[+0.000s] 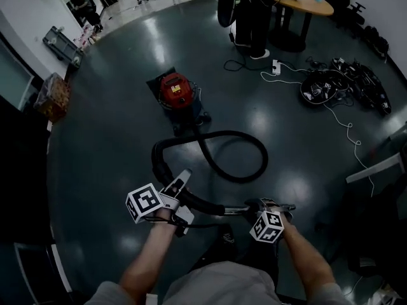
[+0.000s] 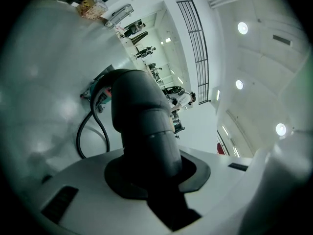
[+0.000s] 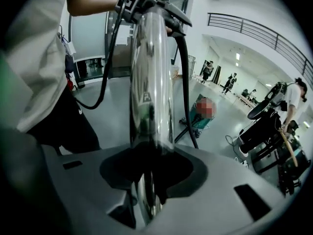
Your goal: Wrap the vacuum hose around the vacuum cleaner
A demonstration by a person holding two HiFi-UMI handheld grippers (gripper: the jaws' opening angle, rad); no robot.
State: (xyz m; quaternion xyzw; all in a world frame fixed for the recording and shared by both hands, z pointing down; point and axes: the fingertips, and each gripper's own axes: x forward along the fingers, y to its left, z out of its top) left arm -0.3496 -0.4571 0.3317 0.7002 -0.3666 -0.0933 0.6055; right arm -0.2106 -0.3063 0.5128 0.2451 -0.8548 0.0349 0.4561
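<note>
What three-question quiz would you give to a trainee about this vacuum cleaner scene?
1. True or false: the hose is already wound around the vacuum cleaner.
2. The right claw is shut on: A) a chrome tube; B) a broom; C) nothing.
3. What does the left claw grip?
Key: 1 false, it lies looped on the floor; 2 A; 3 the thick dark hose end.
</note>
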